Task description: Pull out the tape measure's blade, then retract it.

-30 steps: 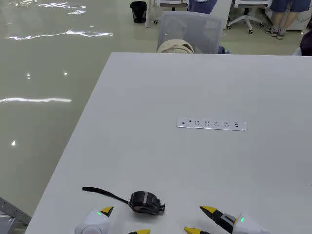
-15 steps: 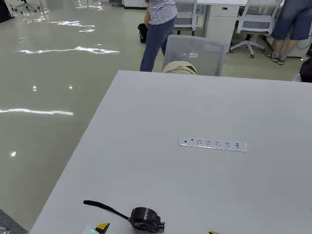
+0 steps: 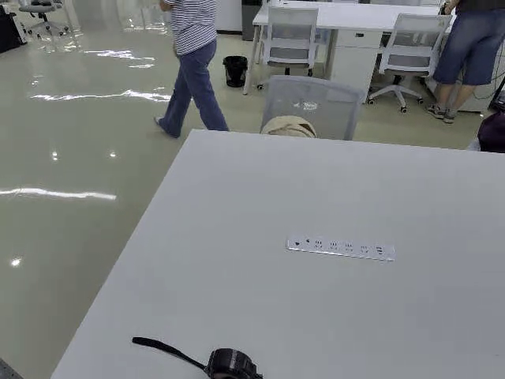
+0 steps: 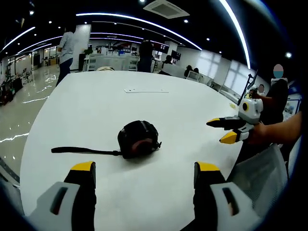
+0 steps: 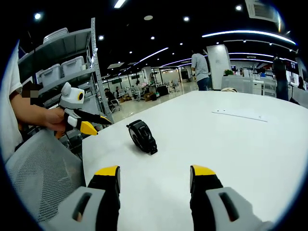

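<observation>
A black tape measure [image 3: 231, 364] lies on the white table [image 3: 316, 197] near its front edge, its black wrist strap [image 3: 162, 349] trailing to the left. The same tape measure [image 4: 138, 138] sits just ahead of my left gripper [image 4: 142, 172], which is open with nothing between its yellow-tipped jaws. My right gripper [image 5: 154, 174] is open too, a little back from the tape measure [image 5: 142, 135]. The other gripper [image 4: 227, 130] enters the left gripper view from the right, apart from the tape. The blade is inside the case.
A white power strip [image 3: 340, 248] lies flat mid-table. A grey mesh chair [image 3: 309, 106] stands at the table's far edge. A person [image 3: 192, 63] walks across the shiny floor to the left; office chairs and desks stand behind.
The head camera has tilted up, so the table slid down the picture and both grippers left the bottom edge. A person has walked leftward across the floor. The tape measure has not moved.
</observation>
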Tool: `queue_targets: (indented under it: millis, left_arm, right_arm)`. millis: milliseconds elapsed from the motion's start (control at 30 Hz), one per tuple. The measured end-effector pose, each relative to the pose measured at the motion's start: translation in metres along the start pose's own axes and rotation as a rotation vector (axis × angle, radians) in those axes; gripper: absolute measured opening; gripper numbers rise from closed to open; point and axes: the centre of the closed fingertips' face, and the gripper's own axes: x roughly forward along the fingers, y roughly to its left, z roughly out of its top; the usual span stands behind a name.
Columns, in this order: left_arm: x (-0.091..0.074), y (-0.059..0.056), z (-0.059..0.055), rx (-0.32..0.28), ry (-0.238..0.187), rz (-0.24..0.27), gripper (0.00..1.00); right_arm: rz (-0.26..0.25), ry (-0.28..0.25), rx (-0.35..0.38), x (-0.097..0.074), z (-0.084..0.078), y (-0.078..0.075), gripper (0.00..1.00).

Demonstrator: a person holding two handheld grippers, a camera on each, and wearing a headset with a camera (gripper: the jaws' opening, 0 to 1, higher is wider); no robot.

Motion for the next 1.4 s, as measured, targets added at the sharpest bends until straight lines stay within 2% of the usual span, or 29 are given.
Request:
queue_targets:
  millis: [67,167,267,533,600,667,1033,1267,1400]
  left_arm:
    - [-0.001,0.002,-0.002,0.019,0.006,0.008,0.83]
    - [-0.004,0.001,0.0,0.01,-0.002,0.005,0.83]
    - [-0.005,0.002,-0.002,0.028,0.003,0.008,0.84]
    - [-0.016,0.002,-0.003,0.021,-0.025,0.005,0.85]
    - [-0.02,0.005,-0.005,0.035,-0.024,0.016,0.84]
    - [-0.021,0.006,-0.007,0.011,-0.02,0.009,0.85]
    - [-0.033,0.013,-0.005,0.028,-0.023,0.0,0.85]
    - [-0.04,0.014,-0.01,0.032,-0.017,-0.016,0.86]
    - [-0.043,0.017,-0.018,0.045,0.0,-0.011,0.85]
  right_arm:
    - [0.002,-0.002,-0.011,-0.002,0.0,0.002,0.59]
    - [0.004,0.002,-0.021,-0.005,0.002,0.005,0.6]
    - [-0.003,-0.002,-0.02,-0.009,0.004,0.004,0.6]
    - [-0.016,-0.01,-0.026,-0.016,0.007,0.004,0.61]
    - [-0.018,-0.005,-0.032,-0.018,0.005,0.003,0.61]
    - [-0.02,-0.008,-0.032,-0.02,0.005,0.004,0.62]
    - [-0.034,-0.007,-0.012,-0.036,0.002,0.008,0.63]
    - [-0.043,0.001,-0.007,-0.043,0.0,0.01,0.65]
    - [-0.053,0.007,0.002,-0.049,-0.004,0.009,0.65]
